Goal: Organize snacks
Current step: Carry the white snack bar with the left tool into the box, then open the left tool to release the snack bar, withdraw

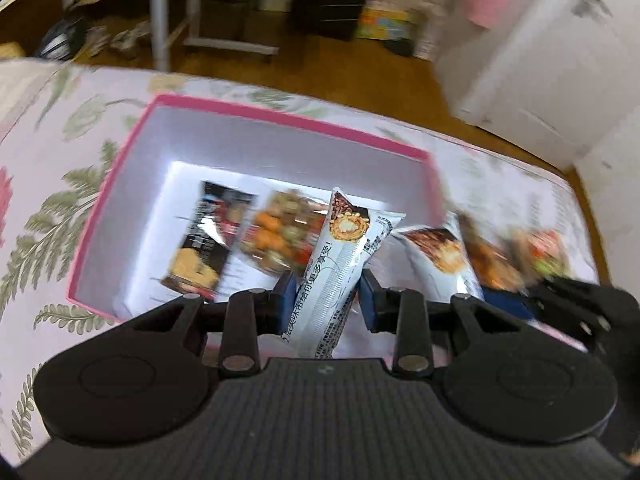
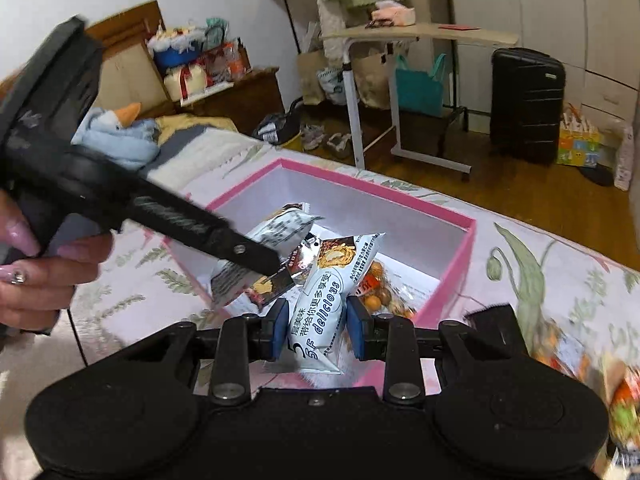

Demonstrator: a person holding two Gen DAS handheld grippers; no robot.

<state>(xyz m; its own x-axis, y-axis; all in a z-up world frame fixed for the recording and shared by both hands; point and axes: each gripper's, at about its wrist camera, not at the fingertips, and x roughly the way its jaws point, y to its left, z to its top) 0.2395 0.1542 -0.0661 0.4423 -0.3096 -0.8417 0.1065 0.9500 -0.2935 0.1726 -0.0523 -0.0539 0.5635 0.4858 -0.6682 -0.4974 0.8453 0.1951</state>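
Note:
A pink-rimmed white box [image 1: 256,114] [image 2: 466,256] sits on the floral bedspread. My left gripper [image 1: 326,300] is shut on a white snack bar [image 1: 340,264] and holds it over the box's near edge. My right gripper [image 2: 318,326] is shut on another white snack bar [image 2: 324,304] above the box's near rim. Inside the box lie a dark cracker packet [image 1: 208,236] and a clear bag of orange snacks [image 1: 280,232] [image 2: 378,292]. In the right wrist view, the left gripper body [image 2: 120,196] reaches over the box with its bar [image 2: 286,222].
Loose snack packets [image 1: 496,256] [image 2: 560,348] lie on the bedspread [image 1: 60,160] right of the box. The bed's edge drops to a wooden floor [image 2: 520,196]. A side table [image 2: 420,36], black suitcase [image 2: 526,104] and a blue plush toy [image 2: 120,132] stand beyond.

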